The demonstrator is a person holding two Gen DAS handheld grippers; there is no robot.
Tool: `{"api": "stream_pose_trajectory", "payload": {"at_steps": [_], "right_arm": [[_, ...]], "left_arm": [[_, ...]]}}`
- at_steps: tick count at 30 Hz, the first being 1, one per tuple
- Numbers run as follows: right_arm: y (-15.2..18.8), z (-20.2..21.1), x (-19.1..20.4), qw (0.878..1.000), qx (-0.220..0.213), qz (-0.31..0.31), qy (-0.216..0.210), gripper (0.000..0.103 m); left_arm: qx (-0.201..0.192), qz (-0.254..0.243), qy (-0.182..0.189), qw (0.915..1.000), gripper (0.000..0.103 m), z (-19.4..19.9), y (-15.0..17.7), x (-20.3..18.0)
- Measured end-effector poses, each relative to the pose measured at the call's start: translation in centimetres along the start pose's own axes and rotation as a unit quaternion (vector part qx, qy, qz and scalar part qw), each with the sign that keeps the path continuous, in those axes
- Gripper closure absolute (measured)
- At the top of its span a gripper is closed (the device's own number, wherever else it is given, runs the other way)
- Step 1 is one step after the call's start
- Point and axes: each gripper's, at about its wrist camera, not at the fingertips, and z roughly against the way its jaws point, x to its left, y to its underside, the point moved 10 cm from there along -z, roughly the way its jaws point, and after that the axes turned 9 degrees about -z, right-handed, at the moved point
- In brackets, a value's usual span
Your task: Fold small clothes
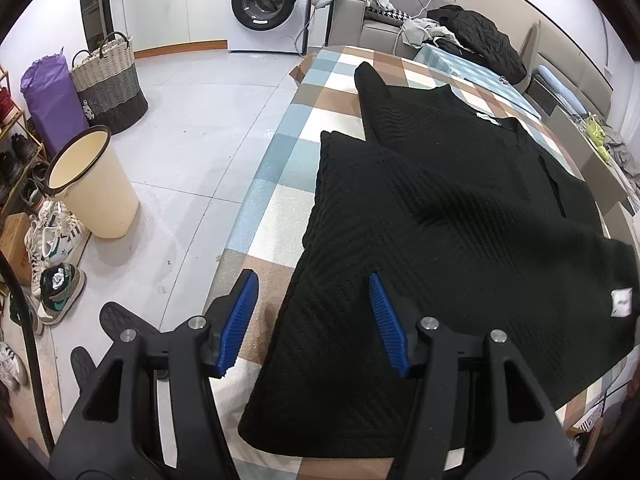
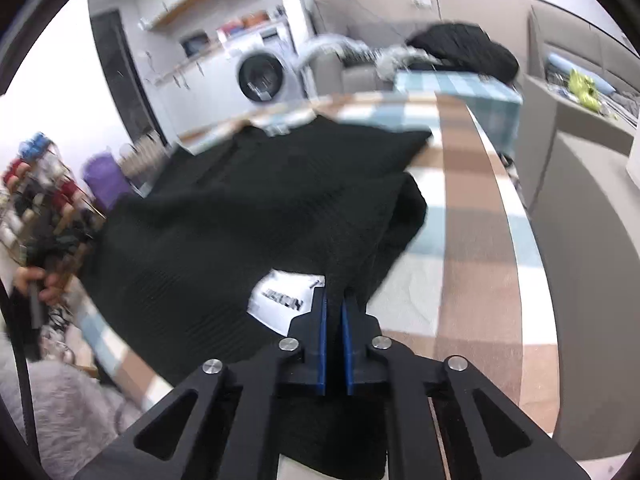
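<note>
A black knitted sweater (image 1: 440,220) lies spread on a table covered with a checked cloth (image 1: 272,200), one sleeve stretched toward the far edge. My left gripper (image 1: 313,276) hovers open over the sweater's near left edge, and its blue pads (image 1: 244,320) press on nothing. In the right wrist view the sweater (image 2: 240,208) is bunched and lifted at its hem. My right gripper (image 2: 335,294) is shut on that black fabric, right next to a white label (image 2: 280,300). The checked cloth (image 2: 460,240) shows to the right of it.
On the floor to the left stand a cream bin (image 1: 92,188), a woven basket (image 1: 110,80), a purple bag (image 1: 50,92) and shoes (image 1: 60,280). A washing machine (image 1: 266,0) is at the back. A sofa with piled clothes (image 1: 472,36) lies beyond the table. A person's hand (image 2: 40,284) shows at left.
</note>
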Motion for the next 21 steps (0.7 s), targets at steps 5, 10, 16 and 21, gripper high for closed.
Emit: {"api": "stream_pose_trajectory", "payload": {"at_steps": [5, 10, 16, 21], "right_arm": [[-2.0, 1.4, 0.6, 0.998, -0.043, -0.025, -0.034, 0.098], [-2.2, 1.0, 0.6, 0.998, -0.041, -0.027, -0.025, 0.098], [-3.5, 2.1, 1.2, 0.997, -0.073, -0.016, -0.022, 0.099], [-6.8, 2.6, 1.3, 0.993, -0.113, -0.015, -0.009, 0.099]], "left_arm": [[-0.002, -0.007, 0.005, 1.0000, 0.050, -0.2, -0.2, -0.4], [-0.026, -0.038, 0.011, 0.9989, 0.101, 0.7, -0.8, -1.8], [-0.084, -0.041, 0.017, 0.9955, 0.102, 4.0, -3.6, -2.7], [-0.127, -0.022, 0.026, 0.9913, 0.102, 5.5, -7.5, -2.6]]}}
